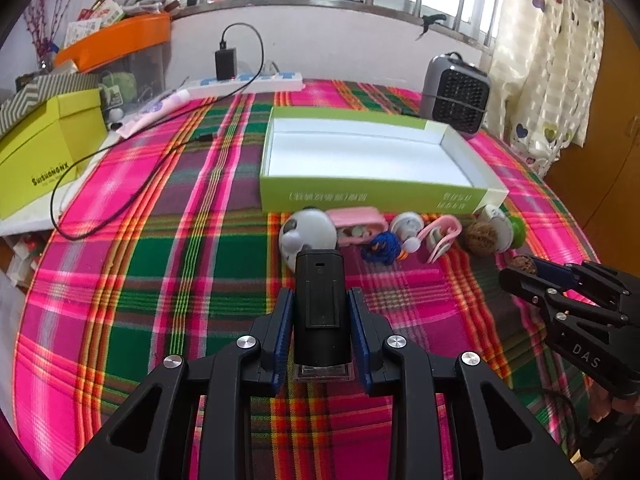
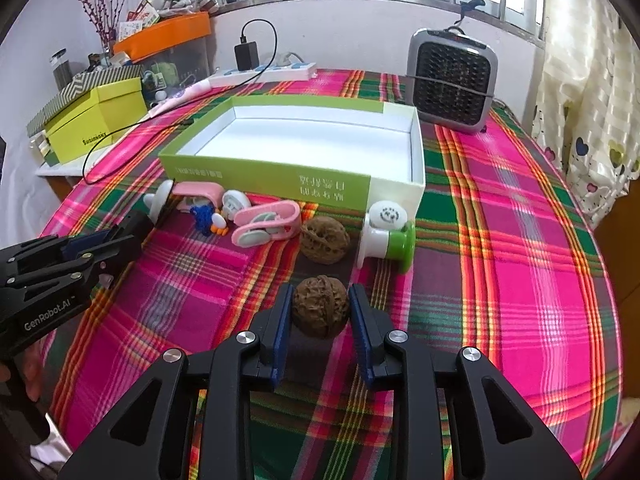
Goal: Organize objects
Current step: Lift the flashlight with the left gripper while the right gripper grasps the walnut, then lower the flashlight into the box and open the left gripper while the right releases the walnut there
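My left gripper (image 1: 319, 300) is shut on a black stamp-like device (image 1: 320, 304) and holds it just in front of a row of small objects. My right gripper (image 2: 319, 308) is shut on a brown walnut (image 2: 319, 310). It also shows in the left wrist view (image 1: 524, 266). An open green and white box (image 1: 372, 160) lies behind the row, empty; it also shows in the right wrist view (image 2: 304, 148). The row holds a panda ball (image 1: 308, 232), pink clips (image 2: 268, 222), a blue knitted penguin (image 2: 208, 220), a second walnut (image 2: 325, 240) and a green and white stamp (image 2: 386, 236).
A plaid cloth (image 2: 500, 240) covers the round table. A grey heater (image 2: 454, 80) stands at the back right. A yellow-green shoebox (image 1: 44, 152), an orange-lidded bin (image 1: 120, 40), a power strip (image 1: 248, 80) and a black cable (image 1: 132, 184) are at the back left.
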`<state>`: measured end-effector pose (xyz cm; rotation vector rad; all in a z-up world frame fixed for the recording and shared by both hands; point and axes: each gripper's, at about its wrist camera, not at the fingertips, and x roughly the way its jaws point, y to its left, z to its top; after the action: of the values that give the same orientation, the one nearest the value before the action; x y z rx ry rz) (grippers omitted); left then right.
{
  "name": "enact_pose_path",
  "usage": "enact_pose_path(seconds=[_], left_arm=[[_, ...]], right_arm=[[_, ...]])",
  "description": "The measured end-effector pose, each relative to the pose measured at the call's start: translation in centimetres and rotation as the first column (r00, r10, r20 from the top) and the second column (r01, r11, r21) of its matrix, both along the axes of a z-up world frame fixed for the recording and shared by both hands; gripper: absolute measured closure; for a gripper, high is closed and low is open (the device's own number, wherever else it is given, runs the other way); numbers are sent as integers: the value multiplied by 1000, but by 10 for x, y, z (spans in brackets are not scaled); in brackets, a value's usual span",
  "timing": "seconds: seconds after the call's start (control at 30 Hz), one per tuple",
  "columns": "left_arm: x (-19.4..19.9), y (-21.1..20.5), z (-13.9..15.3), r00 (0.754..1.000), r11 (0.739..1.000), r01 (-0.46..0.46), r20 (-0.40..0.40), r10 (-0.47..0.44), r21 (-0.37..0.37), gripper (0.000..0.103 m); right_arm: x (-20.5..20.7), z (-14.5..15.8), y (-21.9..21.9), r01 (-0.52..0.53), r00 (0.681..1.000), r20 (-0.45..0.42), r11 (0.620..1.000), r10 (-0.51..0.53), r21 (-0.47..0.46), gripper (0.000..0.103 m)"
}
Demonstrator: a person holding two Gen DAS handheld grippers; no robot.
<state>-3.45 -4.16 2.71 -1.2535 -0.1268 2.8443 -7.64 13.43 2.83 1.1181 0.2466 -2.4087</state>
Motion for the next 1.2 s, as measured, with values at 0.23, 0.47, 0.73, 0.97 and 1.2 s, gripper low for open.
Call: enact_pose_path(seconds=[0.23,0.47,0.73,0.97,1.2], left_arm=[[-7,2,21,999,999,27,-39,-27,17,78],[-27,5,34,997,999,45,-64,-44,12,78],[-65,2,38,997,998,51,-62,-49,27,78],[-105,-1,37,998,999,42,-46,-41,29,78],[-143,1,29,999,998,50,-2,-50,29,78]], right_arm=[[-6,16,-2,-7,1000,-27,1000,7,-14,74],[-24,28,-5,-4,999,-47,1000,3,-26,74],[-55,34,-16,-9,999,-51,1000,7,-25,74],[-89,34,-25,11,999,-42,1000,-12,-18,74],[-125,29,-36,16,1000,-16,1000,-16,-1,74]])
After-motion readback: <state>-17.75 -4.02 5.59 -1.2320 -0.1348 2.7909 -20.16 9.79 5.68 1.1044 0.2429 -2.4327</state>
